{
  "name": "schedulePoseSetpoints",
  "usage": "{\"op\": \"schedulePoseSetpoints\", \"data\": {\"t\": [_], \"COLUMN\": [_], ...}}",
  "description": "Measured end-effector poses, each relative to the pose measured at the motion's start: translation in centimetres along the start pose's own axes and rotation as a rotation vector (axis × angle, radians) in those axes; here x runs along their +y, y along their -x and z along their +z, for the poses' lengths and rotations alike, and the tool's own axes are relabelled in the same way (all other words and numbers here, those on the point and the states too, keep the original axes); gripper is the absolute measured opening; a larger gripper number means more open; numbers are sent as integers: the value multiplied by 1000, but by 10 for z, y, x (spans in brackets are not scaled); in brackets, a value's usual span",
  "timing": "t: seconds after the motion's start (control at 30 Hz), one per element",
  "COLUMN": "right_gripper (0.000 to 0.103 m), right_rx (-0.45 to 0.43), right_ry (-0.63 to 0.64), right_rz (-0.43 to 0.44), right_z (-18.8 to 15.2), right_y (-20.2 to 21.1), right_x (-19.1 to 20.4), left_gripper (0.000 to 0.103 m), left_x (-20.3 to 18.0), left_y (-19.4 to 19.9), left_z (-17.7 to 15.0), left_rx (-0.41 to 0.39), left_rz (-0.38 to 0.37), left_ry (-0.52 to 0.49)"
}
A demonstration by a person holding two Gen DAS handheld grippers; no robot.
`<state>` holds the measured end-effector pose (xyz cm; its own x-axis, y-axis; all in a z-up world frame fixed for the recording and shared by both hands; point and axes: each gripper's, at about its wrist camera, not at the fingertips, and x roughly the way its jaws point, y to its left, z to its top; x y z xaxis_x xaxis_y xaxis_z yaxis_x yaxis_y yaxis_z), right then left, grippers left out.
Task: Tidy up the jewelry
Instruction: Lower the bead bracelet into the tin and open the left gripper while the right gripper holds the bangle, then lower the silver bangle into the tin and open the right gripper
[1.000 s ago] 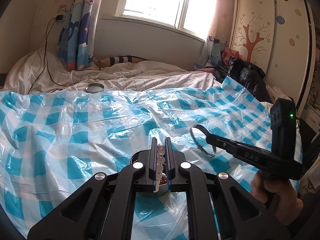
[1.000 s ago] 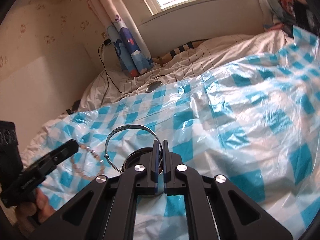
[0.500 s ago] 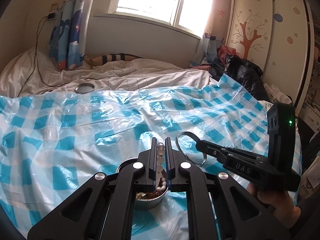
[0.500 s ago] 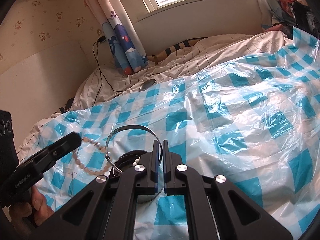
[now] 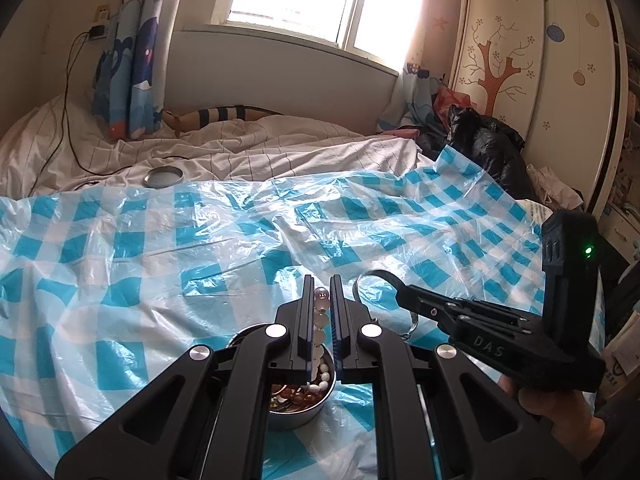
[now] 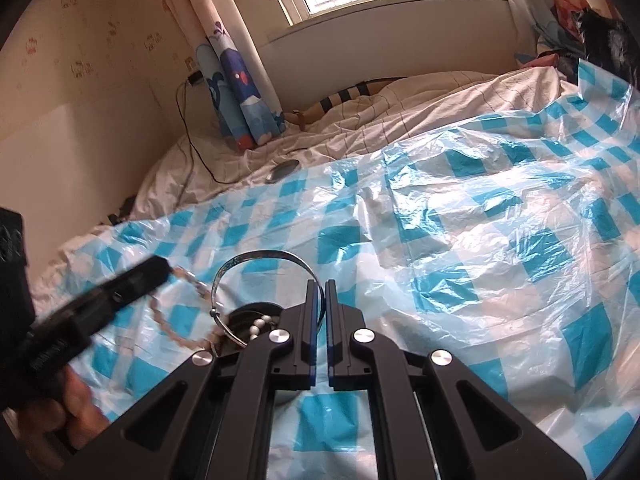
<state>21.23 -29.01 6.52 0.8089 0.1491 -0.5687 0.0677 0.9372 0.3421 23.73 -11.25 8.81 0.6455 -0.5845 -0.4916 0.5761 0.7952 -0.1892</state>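
Observation:
My left gripper is shut on a pale bead bracelet, which hangs from the jaws down into a small metal bowl holding several other beaded pieces. My right gripper is shut on a thin silver bangle that arches up and to the left of its tips, over the bowl. In the left wrist view the right gripper sits just right of the bowl with the bangle. In the right wrist view the left gripper is blurred, its bracelet drooping toward the bowl's rim.
A crinkled blue-and-white checked plastic sheet covers the bed. A round metal lid lies on the white bedding beyond it, near a black cable. A black bag and a wardrobe stand at the right.
The left gripper has carried the bead bracelet over the bowl, and its lower beads now hang inside. The right gripper with the bangle has stayed nearly in place beside the bowl.

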Motion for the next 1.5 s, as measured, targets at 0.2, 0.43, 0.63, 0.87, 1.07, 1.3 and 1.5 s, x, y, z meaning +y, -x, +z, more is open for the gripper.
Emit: {"op": "schedulePoseSetpoints", "data": {"t": [0.2,0.43,0.63,0.87,1.07,1.3,1.5], "right_gripper": [5,8,8,8,8,8,8], "right_rx": [17,27,23,26,41,85,153], "right_ry": [-8,6,7,5,-4,11,117], "right_rz": [-8,-4,-3,2,17,55,50], "right_z": [-1,-3,-3,-3,-5,-7,-16], "right_y": [-4,-7,-7,-8,-14,-40,-73], "right_x": [-2,1,2,3,7,25,57], "left_gripper": [7,7,7,7,24,38,42], "left_x": [16,22,23,34,41,50,52], "left_y": [0,-8,-15,-52,-39,7,38], "left_z": [0,-7,-10,-31,-24,-28,-67], "left_rx": [7,28,49,224,226,185,166], "left_rz": [8,-1,-7,45,89,115,154], "left_ry": [35,53,59,72,85,111,153]}}
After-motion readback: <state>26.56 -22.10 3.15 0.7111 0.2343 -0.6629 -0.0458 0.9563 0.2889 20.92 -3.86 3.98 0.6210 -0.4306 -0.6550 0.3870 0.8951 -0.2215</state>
